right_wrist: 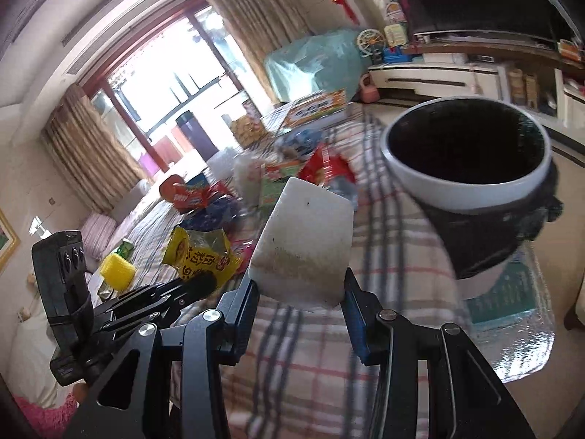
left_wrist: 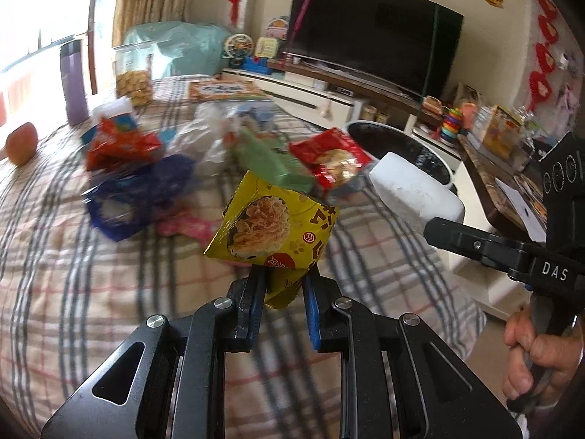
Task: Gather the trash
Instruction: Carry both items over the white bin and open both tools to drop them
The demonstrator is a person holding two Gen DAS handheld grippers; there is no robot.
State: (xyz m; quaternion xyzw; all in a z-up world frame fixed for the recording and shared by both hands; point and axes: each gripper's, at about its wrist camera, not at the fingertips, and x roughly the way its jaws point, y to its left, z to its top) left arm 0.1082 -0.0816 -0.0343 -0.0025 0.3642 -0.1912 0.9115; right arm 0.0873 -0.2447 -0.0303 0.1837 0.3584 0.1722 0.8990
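A yellow snack packet with a noodle picture hangs above the plaid tablecloth, and my left gripper is shut on its lower corner. My right gripper is shut on a white foam block, stained brown on its near face. In the left wrist view the block is to the right of the packet, by the table's right edge. A white-rimmed bin lined with a black bag stands just beyond that edge, ahead and to the right of the block.
More litter lies mid-table: a red packet, a green box, a blue bag, another red packet and a clear plastic bag. A purple flask and a snack jar stand at the far left.
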